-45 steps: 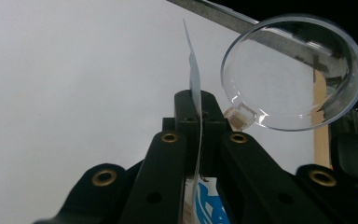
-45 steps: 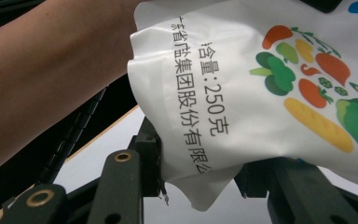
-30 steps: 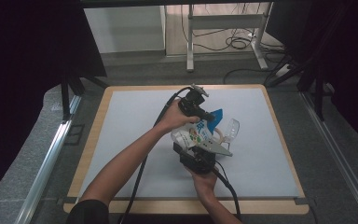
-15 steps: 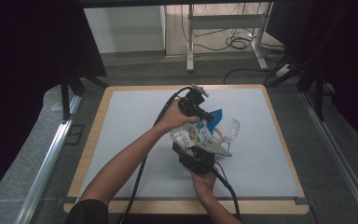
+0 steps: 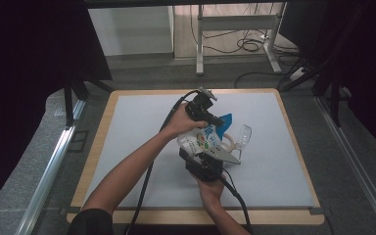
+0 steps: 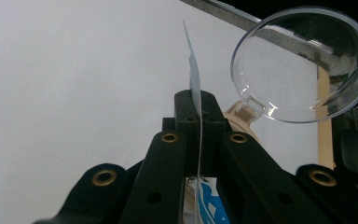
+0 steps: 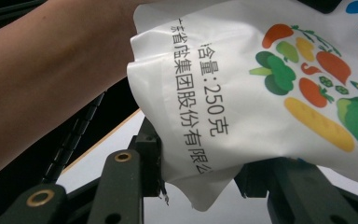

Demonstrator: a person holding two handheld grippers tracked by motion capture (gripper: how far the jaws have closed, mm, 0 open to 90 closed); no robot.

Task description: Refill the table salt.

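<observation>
Left gripper (image 6: 198, 105) fingers clamp bag (image 7: 270, 93) edge; right gripper (image 7: 200, 163) grasps bag bottom.

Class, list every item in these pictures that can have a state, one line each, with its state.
White printed plastic pouch: held off the table, crumpled, pinched at both ends.
Clear hinged lid: flipped open.
Left gripper: shut on the pouch's thin edge.
Right gripper: shut on the pouch's lower part.

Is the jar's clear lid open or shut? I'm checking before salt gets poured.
Open: the clear lid stands flipped back on its hinge, off the jar's mouth.
</observation>
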